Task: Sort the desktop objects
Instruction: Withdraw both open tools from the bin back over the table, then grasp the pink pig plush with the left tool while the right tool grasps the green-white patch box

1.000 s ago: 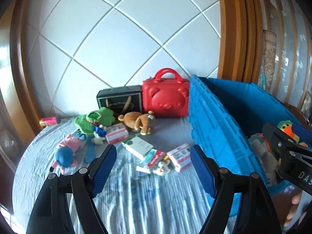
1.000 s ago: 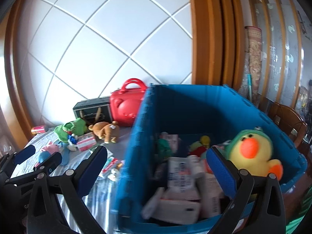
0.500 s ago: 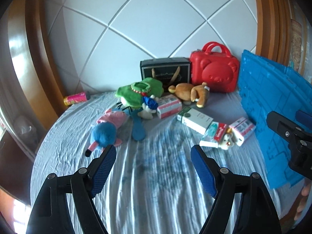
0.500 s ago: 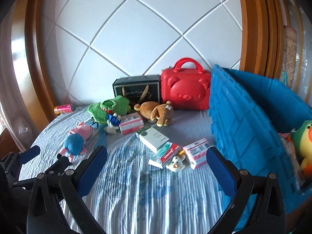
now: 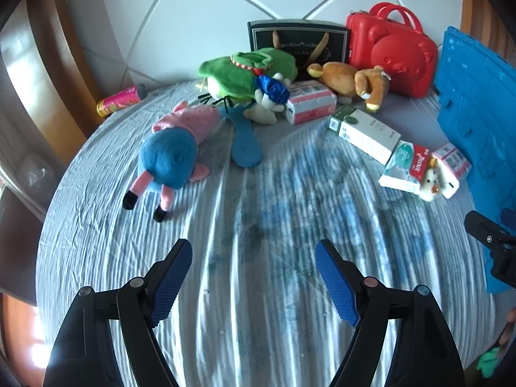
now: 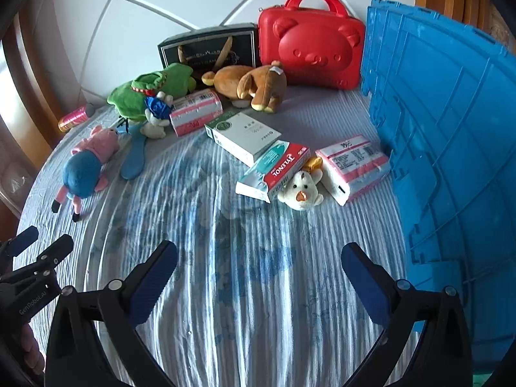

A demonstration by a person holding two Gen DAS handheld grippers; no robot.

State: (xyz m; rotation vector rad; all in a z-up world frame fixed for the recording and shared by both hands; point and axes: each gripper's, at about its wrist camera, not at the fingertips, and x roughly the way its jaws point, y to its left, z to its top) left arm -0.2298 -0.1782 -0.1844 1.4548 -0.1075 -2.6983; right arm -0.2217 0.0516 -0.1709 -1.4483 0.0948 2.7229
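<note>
Both grippers hang open and empty over the striped cloth. My left gripper is nearest the pink and blue pig plush; my right gripper faces a Tylenol box, a small white plush and a pink and white pack. Farther back lie a white and green box, another pink pack, a green plush and a brown bear plush. The left gripper's tips show at the right wrist view's left edge.
A tall blue crate walls off the right side. A red bear-faced case and a black box stand against the tiled wall at the back. A pink can lies at the table's far left edge.
Both grippers have swung left and down, from looking at the crate and wall to looking down on the cloth. The objects now appear closer. The jaws stayed open.
</note>
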